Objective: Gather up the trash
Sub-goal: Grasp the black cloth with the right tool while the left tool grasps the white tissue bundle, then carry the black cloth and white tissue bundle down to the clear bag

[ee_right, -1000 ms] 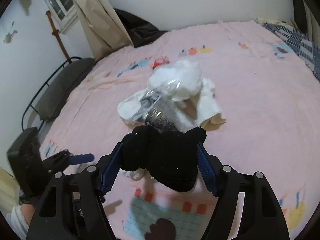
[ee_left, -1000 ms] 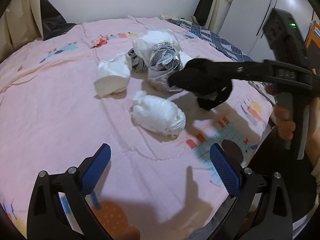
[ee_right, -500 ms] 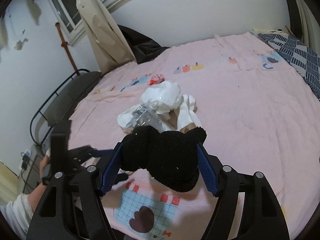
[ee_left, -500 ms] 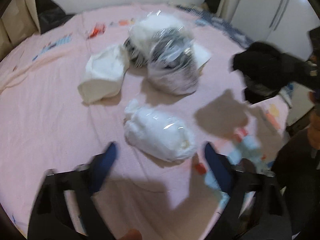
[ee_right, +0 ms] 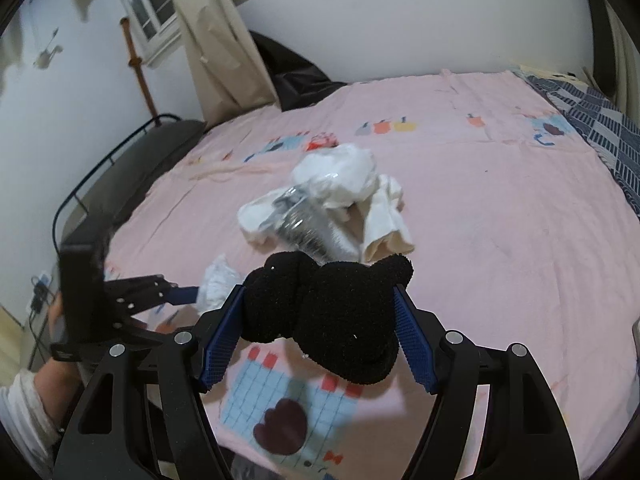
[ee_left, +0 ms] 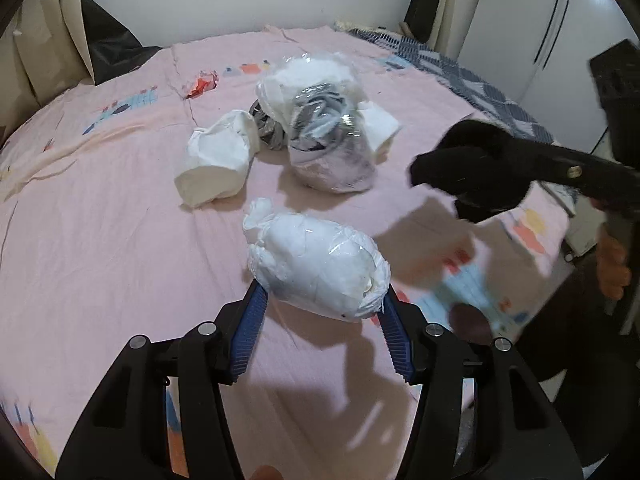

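My left gripper (ee_left: 320,304) is shut on a white plastic-wrapped bundle (ee_left: 320,264), its blue pads pressing both sides, low over the pink bedsheet (ee_left: 100,240). My right gripper (ee_right: 320,312) is shut on a black fuzzy knotted cloth (ee_right: 332,320) and holds it in the air near the bed's edge; it also shows in the left wrist view (ee_left: 476,172). Further back lie a clear bag of grey and white trash (ee_left: 324,136), a crumpled white paper wad (ee_left: 216,160) and a folded white piece (ee_left: 380,124). A small red wrapper (ee_left: 204,84) lies beyond them.
A checked blue blanket (ee_left: 480,92) lies at the bed's far right, with a white wardrobe (ee_left: 540,32) behind it. A dark bag (ee_left: 108,48) and a beige curtain (ee_right: 216,40) stand at the head of the bed. A black bed rail (ee_right: 120,152) runs along the left.
My left gripper moved forward to the white bundle and shut on it. My right gripper pulled back from the pile with the black cloth held.
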